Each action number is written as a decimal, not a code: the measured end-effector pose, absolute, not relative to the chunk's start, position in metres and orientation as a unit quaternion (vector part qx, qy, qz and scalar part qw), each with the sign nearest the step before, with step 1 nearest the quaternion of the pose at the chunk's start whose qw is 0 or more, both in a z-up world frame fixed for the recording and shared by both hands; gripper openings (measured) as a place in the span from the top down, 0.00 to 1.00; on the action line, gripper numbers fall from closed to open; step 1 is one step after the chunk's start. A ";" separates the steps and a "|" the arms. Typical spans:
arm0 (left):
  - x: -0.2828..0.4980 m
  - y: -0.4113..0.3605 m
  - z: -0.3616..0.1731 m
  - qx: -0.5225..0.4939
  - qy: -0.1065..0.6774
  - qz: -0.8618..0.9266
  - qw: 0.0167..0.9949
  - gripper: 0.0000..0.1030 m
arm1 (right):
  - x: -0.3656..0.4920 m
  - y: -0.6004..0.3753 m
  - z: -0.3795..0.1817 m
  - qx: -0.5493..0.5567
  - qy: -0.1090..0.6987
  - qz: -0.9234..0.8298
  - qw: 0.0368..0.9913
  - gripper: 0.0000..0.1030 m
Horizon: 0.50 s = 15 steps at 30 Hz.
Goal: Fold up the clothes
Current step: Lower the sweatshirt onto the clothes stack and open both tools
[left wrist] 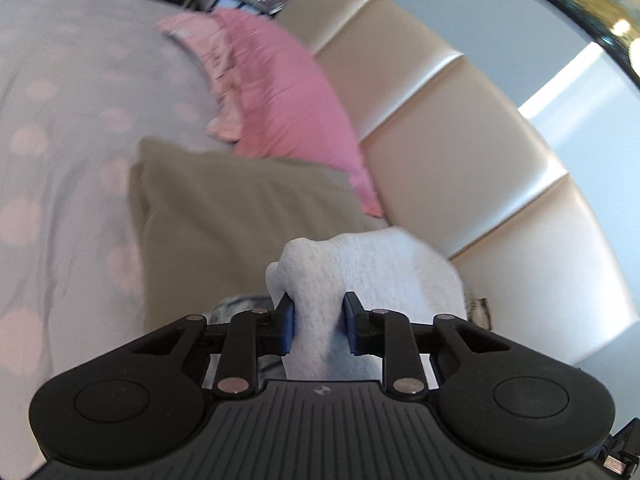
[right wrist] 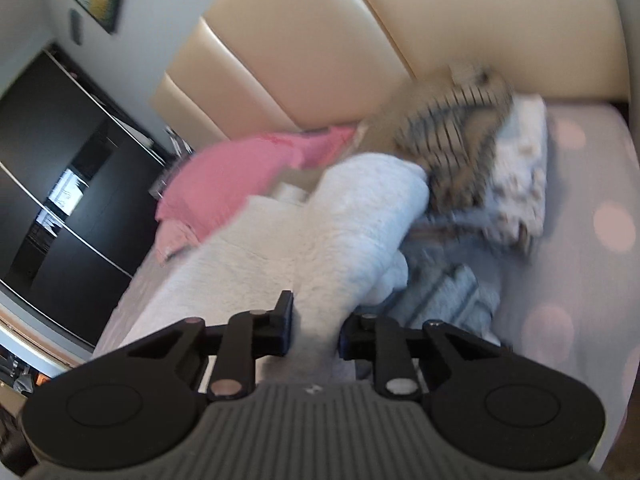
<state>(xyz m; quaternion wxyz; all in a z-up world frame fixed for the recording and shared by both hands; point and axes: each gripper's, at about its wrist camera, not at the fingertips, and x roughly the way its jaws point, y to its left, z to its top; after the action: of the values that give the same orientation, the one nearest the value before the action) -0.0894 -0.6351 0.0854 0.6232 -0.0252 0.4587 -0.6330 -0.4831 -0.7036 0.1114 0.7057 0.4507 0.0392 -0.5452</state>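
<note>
Both grippers pinch the white garment: the left gripper holds a bunched end over the bed, near the headboard. The right gripper clamps another fold, with the pink pillow far left and a clothes pile far right.

light: bright daylight | blur: motion-smeared — both views | edges: fisheye-bent
</note>
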 end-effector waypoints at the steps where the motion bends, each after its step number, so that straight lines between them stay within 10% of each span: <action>1: -0.093 -0.640 0.093 -0.021 0.449 -0.640 0.624 0.80 | -0.484 -0.701 0.117 0.442 0.032 -0.547 0.710 0.78; 15: -0.086 -0.649 0.050 0.015 0.476 -0.607 0.636 0.79 | -0.483 -0.696 0.077 0.470 0.066 -0.544 0.692 0.77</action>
<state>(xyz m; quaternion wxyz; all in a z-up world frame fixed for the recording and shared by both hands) -0.0862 -0.6487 0.0499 0.6357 0.0147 0.4763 -0.6074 -0.4830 -0.6960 0.0766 0.6921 0.4702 0.0664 -0.5437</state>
